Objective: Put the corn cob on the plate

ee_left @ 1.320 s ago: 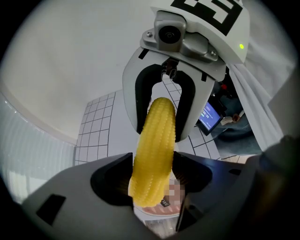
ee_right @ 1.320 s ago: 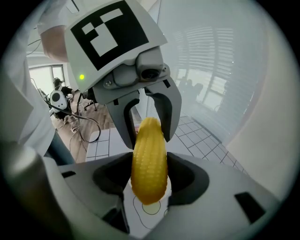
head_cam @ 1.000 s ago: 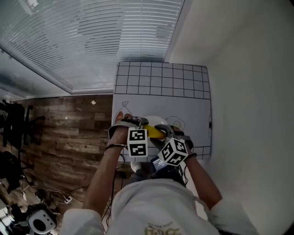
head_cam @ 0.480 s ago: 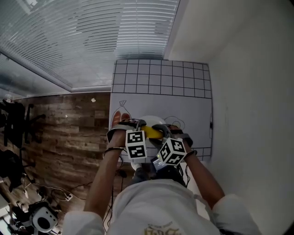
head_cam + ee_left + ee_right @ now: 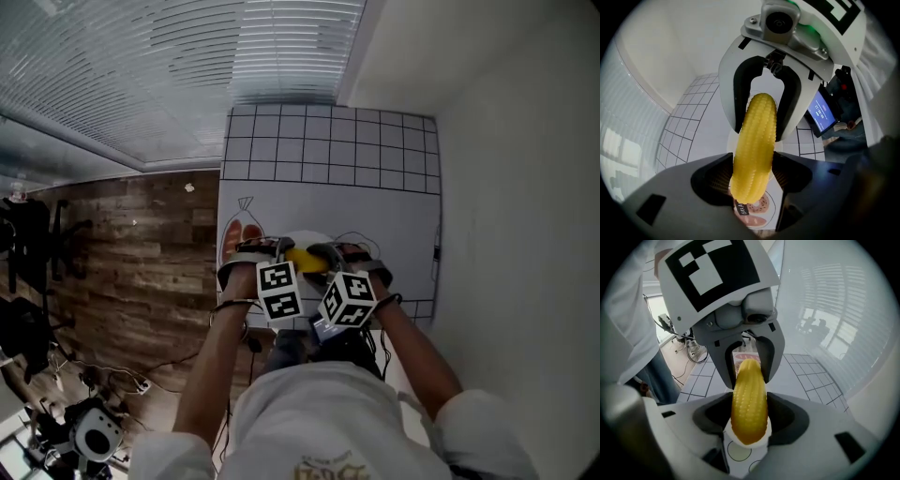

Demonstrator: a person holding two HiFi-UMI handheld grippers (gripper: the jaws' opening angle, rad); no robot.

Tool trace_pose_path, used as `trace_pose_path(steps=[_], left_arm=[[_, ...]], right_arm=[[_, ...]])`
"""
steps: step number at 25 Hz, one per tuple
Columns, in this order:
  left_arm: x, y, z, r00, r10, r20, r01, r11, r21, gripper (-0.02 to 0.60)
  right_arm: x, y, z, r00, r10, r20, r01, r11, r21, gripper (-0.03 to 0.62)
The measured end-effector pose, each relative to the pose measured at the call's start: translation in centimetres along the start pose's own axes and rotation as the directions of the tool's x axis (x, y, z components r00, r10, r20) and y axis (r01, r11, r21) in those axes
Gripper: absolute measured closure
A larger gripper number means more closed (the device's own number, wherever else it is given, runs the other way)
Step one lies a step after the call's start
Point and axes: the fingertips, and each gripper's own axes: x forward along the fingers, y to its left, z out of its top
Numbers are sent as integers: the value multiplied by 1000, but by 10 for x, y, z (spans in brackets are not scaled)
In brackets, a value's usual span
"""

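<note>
We held the corn cob between our two grippers, one at each end, level above the white plate. The left gripper had its fingers closed on the left end of the cob. In the left gripper view the yellow kernels filled the gap between the dark pads, and both pads pressed against the cob. The right gripper faced it from the other side, its fingers likewise clamped on the cob's right end. In each gripper view the other gripper's fingers framed the far tip of the cob.

Whether the cob touched the plate we could not tell; in the right gripper view a white rim showed just under its near end. The plate sat on a white mat with a black grid and line drawings, spread over the desk. A printed bread picture lay below the left gripper's fingers. A wooden floor ran along the left of the desk.
</note>
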Motion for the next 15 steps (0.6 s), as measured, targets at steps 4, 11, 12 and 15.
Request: trace_pose_path(steps=[4, 11, 12, 15], left_arm=[[10, 2, -2, 1000, 20, -8, -20, 1000, -23, 314], [28, 1, -7, 998, 39, -42, -41, 998, -46, 314], [29, 2, -7, 998, 44, -47, -46, 998, -44, 314], [31, 4, -7, 994, 79, -73, -81, 996, -34, 314]], right_arm=[[10, -1, -8, 1000, 23, -6, -23, 1000, -7, 362], [28, 1, -23, 998, 59, -23, -59, 998, -13, 362], [29, 1, -25, 998, 62, -23, -62, 998, -9, 362], [33, 0, -27, 998, 63, -28, -64, 998, -16, 362]])
